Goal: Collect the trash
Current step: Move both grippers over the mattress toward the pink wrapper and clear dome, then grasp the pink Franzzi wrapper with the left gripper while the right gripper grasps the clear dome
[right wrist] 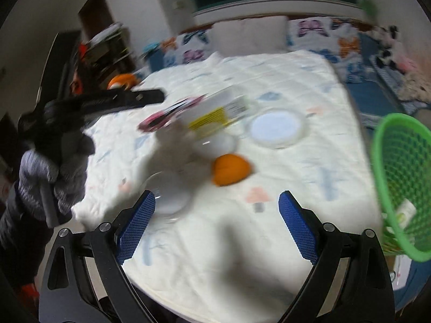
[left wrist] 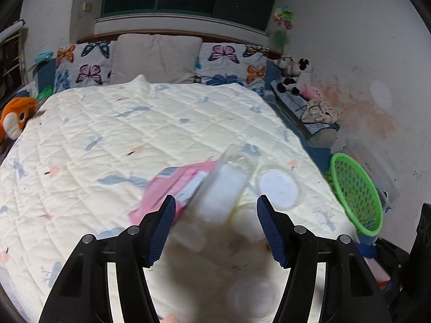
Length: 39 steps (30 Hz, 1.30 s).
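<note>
Left gripper (left wrist: 215, 227): blue pads spread apart, nothing clamped, hovering over the trash pile at the foot of the bed.
Right gripper (right wrist: 216, 226): pads likewise apart and empty, over bare quilt (right wrist: 215, 255) just short of the pile.
Trash pile, all on the quilt near its foot edge:
- white box with yellow label (right wrist: 215, 110), blurred; long axis slanting from near-left up to far-right.
- pink packet (left wrist: 172, 188), flat, left of the box, slanting the same way.
- clear round lid (right wrist: 276, 127), flat, right of the box.
- second clear round lid (right wrist: 168, 191), nearest the foot edge, by the right gripper's left pad.
- orange peel (right wrist: 231, 169), domed, between the two lids.
Green mesh basket (right wrist: 404, 183): off the quilt's right edge, tilted, mouth toward the bed; a small wrapper lies inside.
Open room: far half of the quilt toward the pillows (left wrist: 156, 56) is bare; left side open to the orange plush toy (left wrist: 16, 118).
</note>
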### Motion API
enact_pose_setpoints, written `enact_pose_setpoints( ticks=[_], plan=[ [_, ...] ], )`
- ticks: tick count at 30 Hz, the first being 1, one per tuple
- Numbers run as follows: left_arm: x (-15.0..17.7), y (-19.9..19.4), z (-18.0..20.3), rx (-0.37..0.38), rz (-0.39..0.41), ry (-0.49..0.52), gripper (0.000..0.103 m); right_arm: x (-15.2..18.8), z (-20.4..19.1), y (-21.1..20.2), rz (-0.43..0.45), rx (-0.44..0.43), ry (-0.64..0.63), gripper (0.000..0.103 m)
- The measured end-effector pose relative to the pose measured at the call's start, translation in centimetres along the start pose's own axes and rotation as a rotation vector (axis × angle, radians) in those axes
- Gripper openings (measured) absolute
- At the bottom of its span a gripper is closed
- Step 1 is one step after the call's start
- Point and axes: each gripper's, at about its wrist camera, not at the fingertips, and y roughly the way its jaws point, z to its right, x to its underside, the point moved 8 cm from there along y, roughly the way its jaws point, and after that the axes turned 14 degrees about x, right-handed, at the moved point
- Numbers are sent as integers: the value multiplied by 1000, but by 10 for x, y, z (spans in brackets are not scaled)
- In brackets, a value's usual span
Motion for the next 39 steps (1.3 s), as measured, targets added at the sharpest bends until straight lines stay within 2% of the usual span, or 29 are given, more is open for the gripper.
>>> enact_pose_setpoints(
  ticks=[6,11,16,22,26,31,32,36,39],
  plan=[
    [8,-8,-24,-12,-9,-20,61,8,-53,24,-28,-28,-115,92],
    [15,-8,-37,-17,-28,-21,61,11,-75,43,-37,-10,-164,92],
    [17,1,-44,-17,-47,-17,61,12,-86,60,-63,-11,-160,90],
    [18,18,-59,-18,-86,-30,61,16,-89,72,-82,25,-186,77],
    [18,27,-71,-11,-100,-48,60,15,-86,73,-84,27,-181,62],
    [16,32,-81,16,-97,-72,51,9,-79,73,-96,3,-146,60],
    [15,33,-82,22,-96,-74,45,9,-79,71,-94,3,-146,60],
    [12,34,-84,39,-88,-84,31,7,-78,64,-82,0,-143,60],
    [10,30,-83,17,-74,-62,25,3,-74,56,-72,-15,-120,60]
  ],
)
